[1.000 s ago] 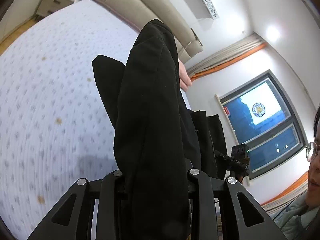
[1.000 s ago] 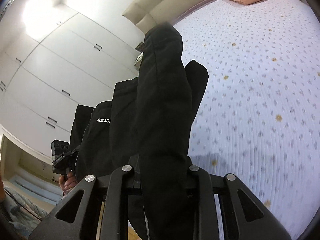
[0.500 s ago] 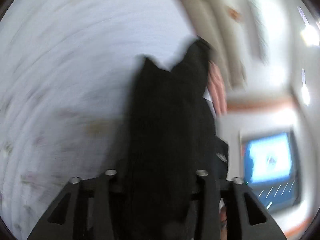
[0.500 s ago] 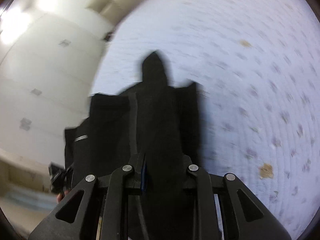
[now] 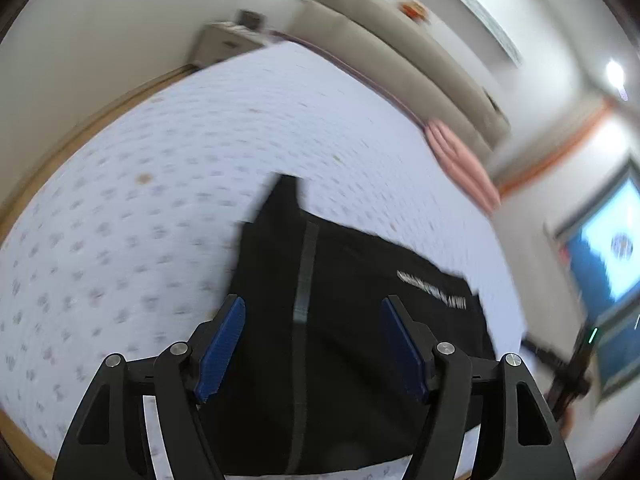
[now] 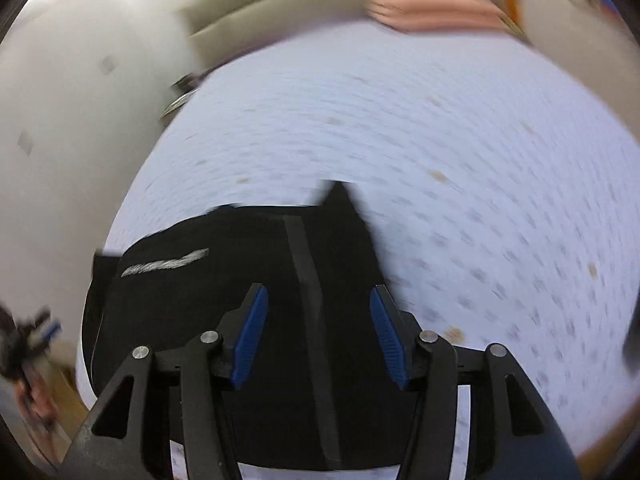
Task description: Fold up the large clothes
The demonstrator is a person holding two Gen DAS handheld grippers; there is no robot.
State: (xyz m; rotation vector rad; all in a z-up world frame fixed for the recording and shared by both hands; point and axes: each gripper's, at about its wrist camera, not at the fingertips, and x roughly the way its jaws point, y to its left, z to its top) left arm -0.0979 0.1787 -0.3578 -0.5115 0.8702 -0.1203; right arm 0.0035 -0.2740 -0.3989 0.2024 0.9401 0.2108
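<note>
A black garment (image 5: 352, 320) with a grey stripe and white lettering lies flat on the white patterned bed (image 5: 160, 184). It also shows in the right wrist view (image 6: 256, 280), near the bed's front edge. My left gripper (image 5: 312, 344) is open and empty above the garment, its blue pads (image 5: 222, 344) apart. My right gripper (image 6: 318, 332) is open and empty above the same garment, with blue pads (image 6: 250, 332) apart. Both views are blurred by motion.
Folded pink bedding (image 5: 460, 160) lies at the far end of the bed by the beige headboard (image 5: 400, 60); it also shows in the right wrist view (image 6: 432, 10). A nightstand (image 5: 228, 40) stands beside the bed. A window (image 5: 608, 256) is at right.
Both grippers held the black garment in the air a second ago. They swung down and opened, and the garment now lies on the bed.
</note>
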